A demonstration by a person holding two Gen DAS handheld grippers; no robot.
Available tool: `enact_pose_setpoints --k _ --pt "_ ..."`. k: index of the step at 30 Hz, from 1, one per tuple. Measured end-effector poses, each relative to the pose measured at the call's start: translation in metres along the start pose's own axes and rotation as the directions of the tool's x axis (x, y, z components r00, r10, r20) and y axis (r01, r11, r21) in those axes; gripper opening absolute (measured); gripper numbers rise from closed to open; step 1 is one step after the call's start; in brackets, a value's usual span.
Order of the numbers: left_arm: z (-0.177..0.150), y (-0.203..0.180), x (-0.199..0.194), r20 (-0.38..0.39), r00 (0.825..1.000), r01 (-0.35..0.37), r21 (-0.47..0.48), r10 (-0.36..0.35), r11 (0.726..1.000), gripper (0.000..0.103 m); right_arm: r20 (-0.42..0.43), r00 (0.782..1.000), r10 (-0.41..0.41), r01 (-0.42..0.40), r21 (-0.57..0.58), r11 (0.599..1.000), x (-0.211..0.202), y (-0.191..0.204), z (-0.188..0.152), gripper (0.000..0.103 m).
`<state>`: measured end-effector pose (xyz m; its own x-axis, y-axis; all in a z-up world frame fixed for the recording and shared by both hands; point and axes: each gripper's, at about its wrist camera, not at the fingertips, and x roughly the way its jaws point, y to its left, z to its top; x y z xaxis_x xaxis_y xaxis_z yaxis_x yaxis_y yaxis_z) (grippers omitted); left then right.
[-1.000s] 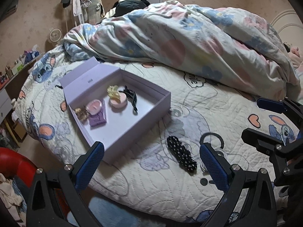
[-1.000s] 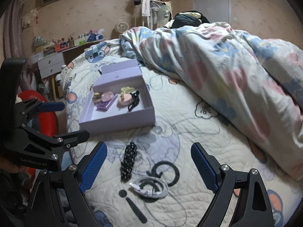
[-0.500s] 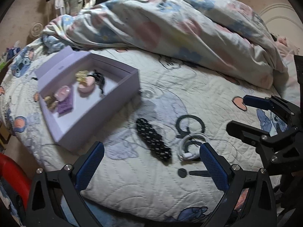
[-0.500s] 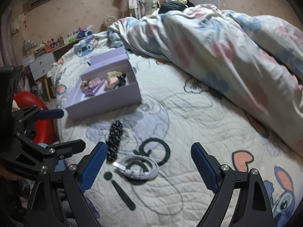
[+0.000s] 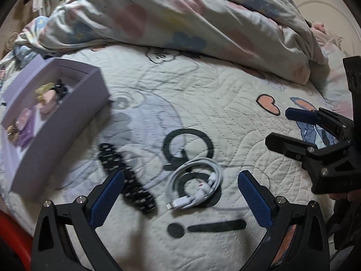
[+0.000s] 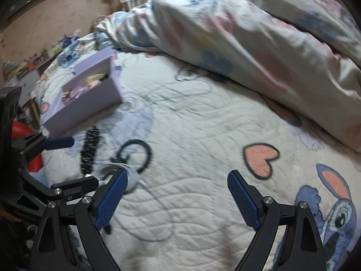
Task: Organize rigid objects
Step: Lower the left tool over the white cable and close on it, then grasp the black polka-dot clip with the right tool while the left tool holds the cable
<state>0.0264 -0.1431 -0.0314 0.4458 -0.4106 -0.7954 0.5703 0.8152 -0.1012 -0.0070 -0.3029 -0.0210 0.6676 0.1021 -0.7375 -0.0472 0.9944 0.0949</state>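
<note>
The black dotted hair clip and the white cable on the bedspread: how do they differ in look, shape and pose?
The hair clip is black with pale dots; the cable is plain white. The clip is one long, narrow, straight piece; the cable is wound into a loose round coil with its plug end sticking out. The clip lies nearer the lilac box than the cable does. Both rest loose on the bedspread, outside the box, and neither is gripped.

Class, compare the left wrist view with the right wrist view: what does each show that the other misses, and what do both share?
Only the left wrist view shows the white cable's plug end and the black dot-and-bar print on the quilt. Only the right wrist view shows the blue cartoon character and the cluttered shelf. Both show the lavender box, the black polka-dot hair clip, the pink heart and the rumpled duvet.
</note>
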Motion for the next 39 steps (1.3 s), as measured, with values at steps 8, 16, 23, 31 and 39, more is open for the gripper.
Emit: enact_pose_setpoints --k 8,16,23,31,39 --pt "0.002 -0.016 0.035 -0.053 0.997 0.066 0.052 -0.063 0.996 0.093 -0.034 0.998 -0.044 0.047 0.101 0.994 0.009 -0.036 -0.005 0.091" --pt "-0.003 -0.020 0.054 -0.096 0.994 0.055 0.100 -0.046 0.993 0.085 -0.041 0.998 -0.037 0.041 0.094 0.995 0.014 -0.038 -0.001 0.091" --pt "-0.009 -0.027 0.051 -0.072 0.997 0.017 0.162 -0.005 0.987 0.062 -0.042 0.999 -0.019 0.023 0.099 0.995 0.019 -0.034 0.003 0.091" --pt "-0.006 -0.020 0.030 -0.046 0.999 0.031 0.134 -0.025 0.990 0.060 -0.029 1.000 -0.003 0.005 0.075 0.997 0.018 -0.023 0.007 0.091" --pt "-0.007 0.001 -0.015 0.030 0.999 -0.019 0.061 0.017 0.998 0.060 -0.025 0.999 0.046 -0.045 0.050 0.998 0.021 -0.004 0.014 0.091"
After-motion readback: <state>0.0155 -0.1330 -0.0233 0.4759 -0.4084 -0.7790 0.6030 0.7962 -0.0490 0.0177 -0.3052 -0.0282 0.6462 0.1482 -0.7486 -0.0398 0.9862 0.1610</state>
